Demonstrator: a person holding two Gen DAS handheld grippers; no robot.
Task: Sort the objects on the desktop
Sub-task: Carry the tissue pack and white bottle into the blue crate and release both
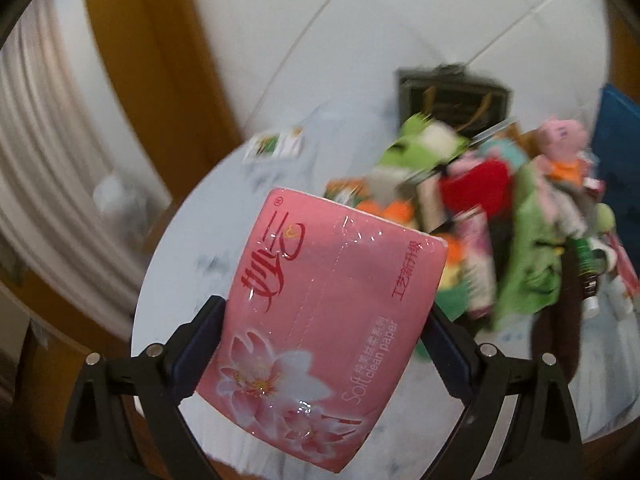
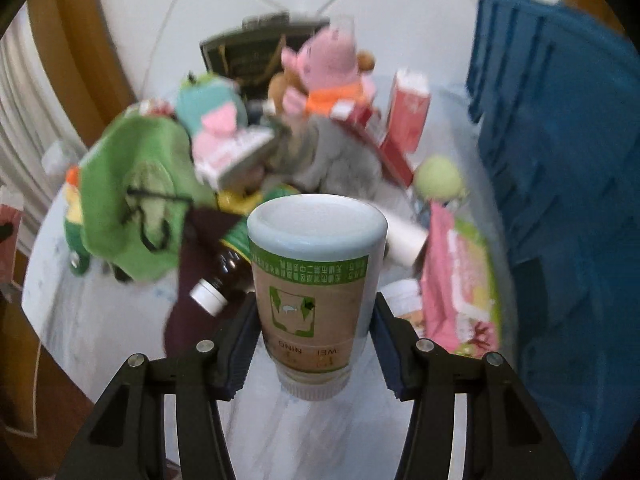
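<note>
Holding a pink tissue pack (image 1: pixel 320 320), the left gripper (image 1: pixel 320 344) stands wide, and both of its dark pads press the pack's long sides. The pack is tilted, its printed face toward the camera, with white lotus flowers at the near end and the words "Soft clean paper" along one edge. It hangs clear above the round white table (image 1: pixel 192 264).

The right gripper (image 2: pixel 316 336) is clamped at a medium width on a white bottle (image 2: pixel 316 280) with a brown and green label. The bottle is upside down: its ribbed white cap points toward the camera and its flat base points away. The label text reads inverted.

The unsorted pile occupies the far side of the table. In the right wrist view it contains:
- a pink pig plush (image 2: pixel 328 68) with an orange collar, on top at the rear;
- a green cloth bag (image 2: pixel 136 196) with black straps, on the left;
- a brown glass bottle (image 2: pixel 224 276) with a white cap, lying on its side just behind the held bottle;
- a red carton (image 2: pixel 406 112), standing upright on the right;
- a light green ball (image 2: pixel 438 178), near the red carton;
- a pink and green packet (image 2: pixel 460 280), at the right edge of the table.

A blue plastic crate (image 2: pixel 560 200) stands to the right of the pile. A dark box with gold cords (image 2: pixel 248 60) lies behind the pile. Motion blur hides finer detail in both views.
</note>
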